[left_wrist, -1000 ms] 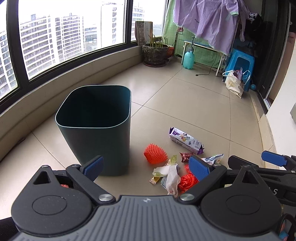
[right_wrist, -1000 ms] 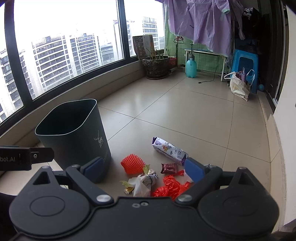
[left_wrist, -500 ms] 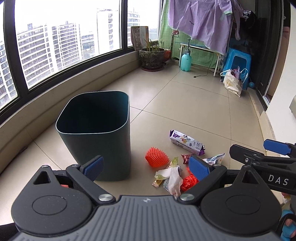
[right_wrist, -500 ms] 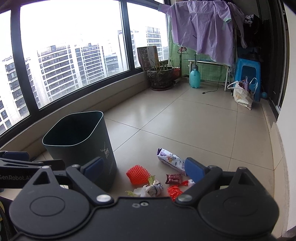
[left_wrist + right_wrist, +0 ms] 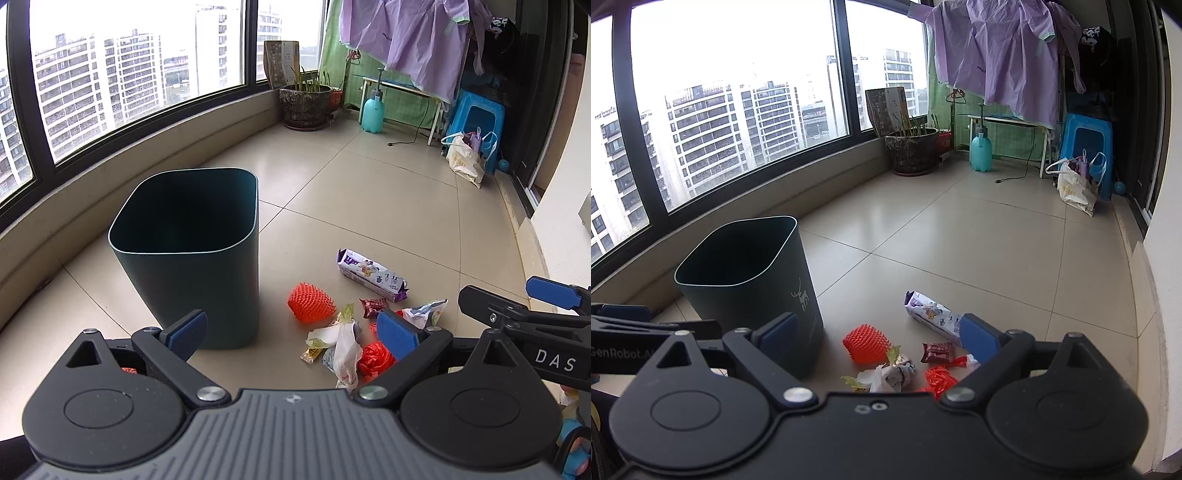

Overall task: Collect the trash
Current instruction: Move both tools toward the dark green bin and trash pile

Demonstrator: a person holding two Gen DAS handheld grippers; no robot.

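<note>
Left wrist view: my left gripper (image 5: 291,328) hung wide apart and empty; I'd pulled up and back, so the bin (image 5: 192,254) and floor litter looked further off.
Trash: orange mesh ball (image 5: 311,302), purple wrapper (image 5: 371,275), white bag (image 5: 345,350), all beside the bin, none collected.
Right wrist view: right gripper (image 5: 879,334) also spread, empty, lifted too.
Meaning: nothing picked yet, I reckon.

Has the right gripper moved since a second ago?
Yes. The right gripper has risen and tipped upward: in its own view the green bin and the orange foam net sit lower in frame, and more window shows. Its jaws are open and empty.
</note>
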